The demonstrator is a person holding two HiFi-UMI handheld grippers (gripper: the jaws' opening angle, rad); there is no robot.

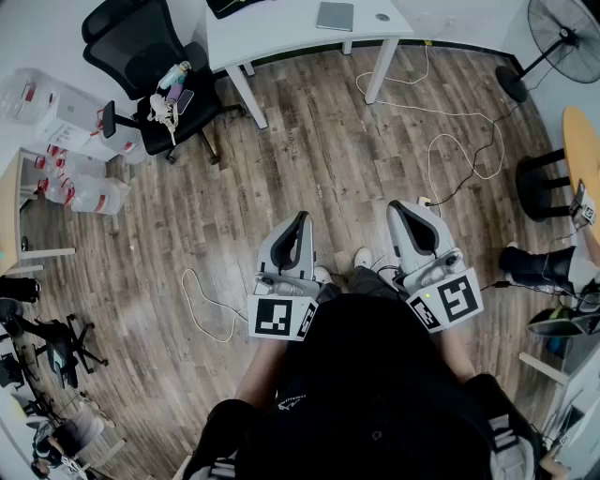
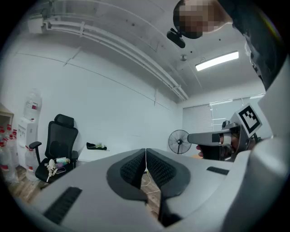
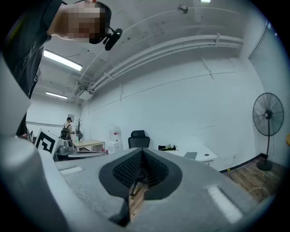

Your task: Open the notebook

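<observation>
A flat grey notebook [image 1: 335,16] lies on the white table [image 1: 281,33] at the far end of the room; in the right gripper view the notebook [image 3: 190,155] is small and distant. I hold both grippers level, close to my body, over the wooden floor and far from the table. My left gripper [image 1: 302,217] is shut with nothing between its jaws, and its own view shows the left gripper [image 2: 146,149] with pads touching. My right gripper [image 1: 401,206] is also shut and empty, its pads meeting in the right gripper [image 3: 142,151] view.
A black office chair [image 1: 155,56] with small items on its seat stands left of the table. White cables [image 1: 450,141] trail across the floor. A standing fan [image 1: 562,33] is at the back right, a round wooden table [image 1: 583,159] at the right, and water bottles [image 1: 89,192] at the left.
</observation>
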